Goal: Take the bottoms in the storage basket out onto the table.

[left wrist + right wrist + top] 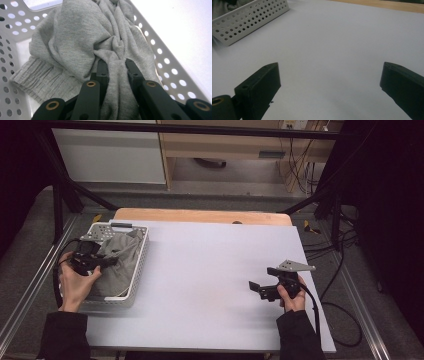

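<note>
- Nearest to us, in the left gripper view, the left gripper (117,65) has its two black jaws pressed in on a bunched fold of the grey sweater (75,42); the knit runs up between the jaws and spreads out beyond their tips.
- Ahead of that gripper and to either side we see the perforated walls of the white basket (160,52), with the sweater lying crumpled inside it and its ribbed hem off to the gripper's left.
- In the high view we find the left hand (75,282) holding the left gripper (107,261) over the basket (142,255), the jaws pointing into the grey cloth (120,255).
- The right gripper (329,80) has its jaws wide apart with nothing between them, and bare white table (332,45) lies ahead of it.
- Far ahead of the right gripper and to its left stands the side wall of the basket (249,20), well apart from the jaws.
- From above, the right hand (291,295) holds the right gripper (256,289) low over the table (210,270); we cannot quite tell whether it touches the surface.
</note>
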